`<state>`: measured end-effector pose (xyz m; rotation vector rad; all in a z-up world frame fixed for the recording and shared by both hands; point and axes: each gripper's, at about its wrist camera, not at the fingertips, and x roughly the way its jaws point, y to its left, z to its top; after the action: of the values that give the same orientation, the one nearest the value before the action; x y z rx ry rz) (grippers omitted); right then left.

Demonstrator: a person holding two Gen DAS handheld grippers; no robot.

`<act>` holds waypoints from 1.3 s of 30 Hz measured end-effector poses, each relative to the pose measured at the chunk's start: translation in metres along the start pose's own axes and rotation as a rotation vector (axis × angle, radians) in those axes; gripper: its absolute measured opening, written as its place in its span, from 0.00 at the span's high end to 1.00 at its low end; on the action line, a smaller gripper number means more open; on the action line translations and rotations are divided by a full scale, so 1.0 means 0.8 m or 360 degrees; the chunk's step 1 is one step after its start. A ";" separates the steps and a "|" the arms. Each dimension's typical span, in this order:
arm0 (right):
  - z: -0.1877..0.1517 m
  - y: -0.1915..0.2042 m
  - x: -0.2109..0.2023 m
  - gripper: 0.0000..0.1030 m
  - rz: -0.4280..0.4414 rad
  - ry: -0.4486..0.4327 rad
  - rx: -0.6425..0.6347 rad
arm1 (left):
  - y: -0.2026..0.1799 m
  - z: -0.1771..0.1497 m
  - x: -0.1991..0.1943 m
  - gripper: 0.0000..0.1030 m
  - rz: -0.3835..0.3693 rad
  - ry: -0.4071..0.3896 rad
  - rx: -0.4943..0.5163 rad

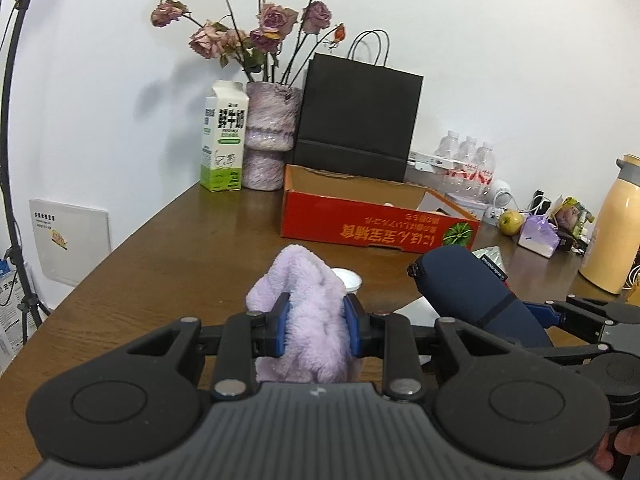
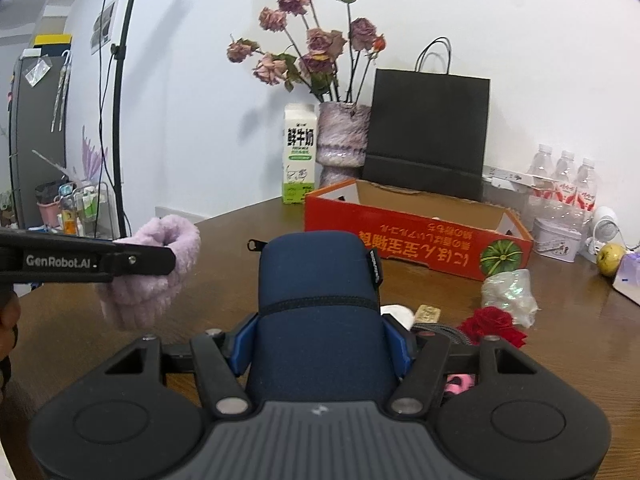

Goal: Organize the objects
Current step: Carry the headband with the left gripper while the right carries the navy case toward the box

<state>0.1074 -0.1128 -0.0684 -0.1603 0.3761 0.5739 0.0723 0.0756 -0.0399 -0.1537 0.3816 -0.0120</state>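
My left gripper point(image 1: 316, 330) is clamped on a fluffy lilac cloth point(image 1: 308, 312), blue pads pressing into it on both sides, cloth lifted off the brown table point(image 1: 172, 248). My right gripper point(image 2: 320, 344) is clamped on a navy padded pouch point(image 2: 318, 300), pads tight on both flanks, its zip-pull end pointing ahead, also off the table. Both sit side by side, cloth on the left, pouch on the right, just short of the open red cardboard box point(image 1: 376, 224). Behind the box: black paper bag point(image 1: 356, 120), milk carton point(image 1: 222, 140), vase of dried roses point(image 1: 268, 136). On the table to the right of the pouch: a red fabric flower point(image 2: 494, 324), a crinkled clear wrapper point(image 2: 508, 292), further off a yellow-green apple point(image 2: 608, 258). A small white cup point(image 1: 349, 280) stands just beyond the cloth
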 end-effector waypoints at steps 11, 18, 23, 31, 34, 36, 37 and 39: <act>0.002 -0.035 -0.010 0.39 -0.0068 -0.0031 0.0064 | -0.039 0.010 0.013 0.72 -0.0048 -0.0007 0.0041; 0.009 -0.047 -0.009 0.39 -0.0099 -0.0048 0.0090 | -0.062 0.026 0.024 0.72 -0.0087 -0.0044 0.0058; 0.021 -0.056 -0.005 0.39 -0.0124 -0.0081 0.0108 | -0.078 0.039 0.037 0.72 -0.0089 -0.0062 0.0070; 0.047 -0.075 0.013 0.39 -0.0158 -0.0112 0.0128 | -0.092 0.068 0.067 0.73 -0.0054 -0.0088 0.0052; 0.055 -0.083 0.023 0.39 -0.0163 -0.0114 0.0136 | -0.094 0.078 0.081 0.73 -0.0045 -0.0080 0.0041; 0.061 -0.087 0.031 0.39 -0.0160 -0.0115 0.0145 | -0.096 0.084 0.091 0.73 -0.0038 -0.0076 0.0036; 0.064 -0.090 0.035 0.39 -0.0160 -0.0115 0.0147 | -0.097 0.087 0.096 0.73 -0.0035 -0.0075 0.0035; 0.068 -0.093 0.042 0.39 -0.0160 -0.0114 0.0150 | -0.097 0.092 0.104 0.73 -0.0027 -0.0073 0.0033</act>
<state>0.1913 -0.1443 -0.0281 -0.0675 0.3230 0.4607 0.1779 0.0063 0.0086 -0.1366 0.3343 -0.0290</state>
